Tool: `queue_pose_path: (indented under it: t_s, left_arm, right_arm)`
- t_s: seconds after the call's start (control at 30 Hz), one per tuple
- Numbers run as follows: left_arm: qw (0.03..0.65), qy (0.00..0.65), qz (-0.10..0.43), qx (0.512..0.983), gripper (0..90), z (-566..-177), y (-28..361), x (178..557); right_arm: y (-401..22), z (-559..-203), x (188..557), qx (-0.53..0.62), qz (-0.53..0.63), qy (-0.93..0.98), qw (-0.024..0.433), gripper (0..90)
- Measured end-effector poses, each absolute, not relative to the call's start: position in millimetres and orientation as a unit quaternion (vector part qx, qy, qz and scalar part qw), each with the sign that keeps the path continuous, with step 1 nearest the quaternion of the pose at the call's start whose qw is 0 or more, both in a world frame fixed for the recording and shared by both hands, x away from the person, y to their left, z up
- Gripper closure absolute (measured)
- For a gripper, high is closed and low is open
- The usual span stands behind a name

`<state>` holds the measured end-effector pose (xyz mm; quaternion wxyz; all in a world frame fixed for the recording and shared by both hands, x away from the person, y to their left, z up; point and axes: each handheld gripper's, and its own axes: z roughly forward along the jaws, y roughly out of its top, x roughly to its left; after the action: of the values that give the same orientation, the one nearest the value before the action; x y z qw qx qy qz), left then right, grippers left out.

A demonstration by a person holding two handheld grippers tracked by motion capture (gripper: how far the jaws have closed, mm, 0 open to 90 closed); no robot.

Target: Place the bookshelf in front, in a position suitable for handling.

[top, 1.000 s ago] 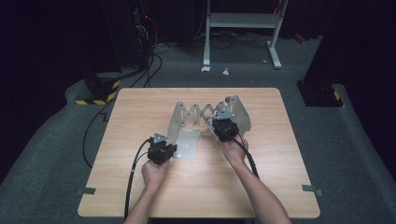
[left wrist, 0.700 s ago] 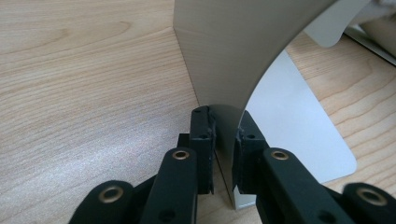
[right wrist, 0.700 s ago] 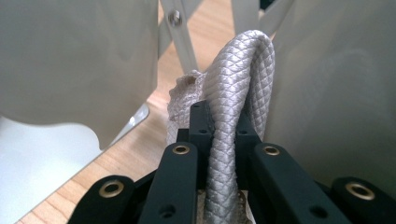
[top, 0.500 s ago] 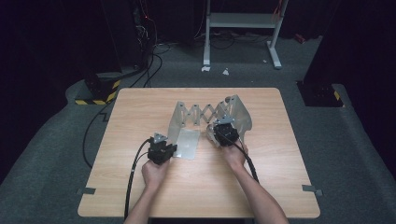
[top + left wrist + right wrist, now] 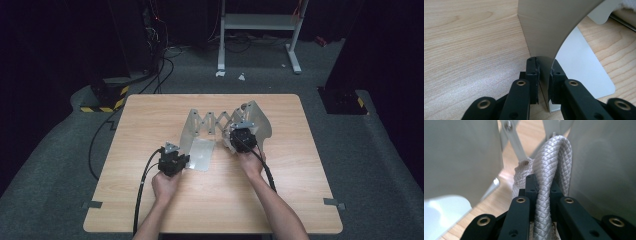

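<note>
- Nearest the person, two forearms come in over the near edge of the wooden table (image 5: 150, 115), one hand to each gripper.
- The left gripper (image 5: 173, 161) sits left of centre on the near half of the table, its black cable trailing back toward the near edge.
- In the left gripper view, the left gripper (image 5: 544, 72) has its jaws clamped on the lower edge of the upright left end plate (image 5: 549, 30) of a metal expanding rack (image 5: 216, 121); the plate's flat foot (image 5: 584, 70) lies on the wood just to the right of the jaws.
- A little farther and to the right, the right gripper (image 5: 243, 136) sits between the rack's two upright plates, close against the right end plate (image 5: 260, 120).
- In the right gripper view, the right gripper (image 5: 543, 187) has its jaws closed on a doubled length of pale braided rope (image 5: 551, 170), whose loop rises above the jaw tips; a rack plate stands on either side.
- Behind the grippers, the rack's scissor links (image 5: 215, 120) span from one plate to the other, across the middle of the table.
- Beyond the far edge, a white metal stand (image 5: 260, 30) rests on the grey floor, and cables lie at far left.
</note>
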<state>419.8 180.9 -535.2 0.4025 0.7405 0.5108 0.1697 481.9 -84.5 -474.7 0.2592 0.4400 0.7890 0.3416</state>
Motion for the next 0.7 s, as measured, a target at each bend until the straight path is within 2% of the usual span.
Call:
queue_pose_path:
  t_s: [0.7]
  left_arm:
    - [0.404,0.512,0.168,0.739,80.5,-535,181,420]
  right_arm:
    - [-85,-423,487,0.435,0.391,0.761,0.280,83.7]
